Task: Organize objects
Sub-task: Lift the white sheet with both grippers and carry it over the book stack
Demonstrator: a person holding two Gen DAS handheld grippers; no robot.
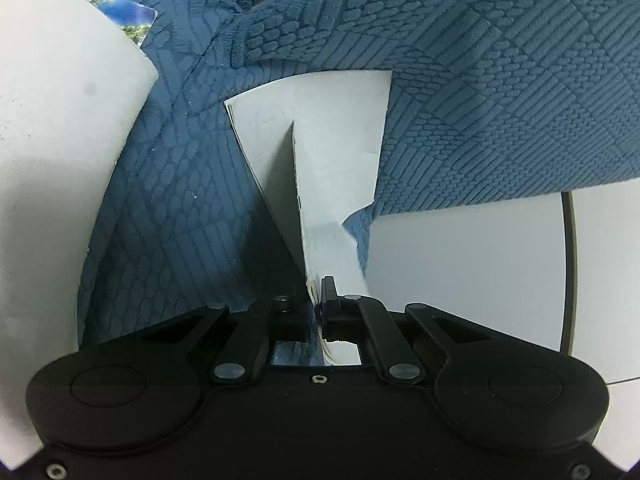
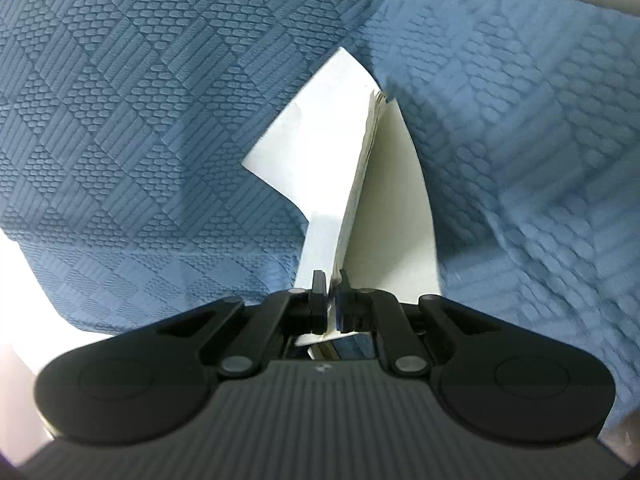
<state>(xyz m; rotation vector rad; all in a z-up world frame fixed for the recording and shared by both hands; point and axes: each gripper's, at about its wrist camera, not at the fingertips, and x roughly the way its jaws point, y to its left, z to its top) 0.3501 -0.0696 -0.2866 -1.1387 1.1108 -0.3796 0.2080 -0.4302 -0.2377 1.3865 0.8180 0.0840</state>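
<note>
A white booklet [image 1: 332, 184] with thin stacked pages stands on edge, half wrapped by a blue quilted cloth [image 1: 500, 92]. My left gripper [image 1: 318, 300] is shut on the booklet's near edge. In the right wrist view the same kind of white booklet [image 2: 360, 184] runs away from the camera, its pages fanned, with the blue cloth [image 2: 140, 120] draped over its far end. My right gripper [image 2: 330, 284] is shut on its near edge. Whether both grippers hold one booklet cannot be told.
A white table surface [image 1: 472, 272] shows at the right with a dark rim [image 1: 568, 264]. A white sheet [image 1: 60, 120] and a card with a blue-green picture [image 1: 128, 12] lie at the upper left. The cloth fills most of the right wrist view.
</note>
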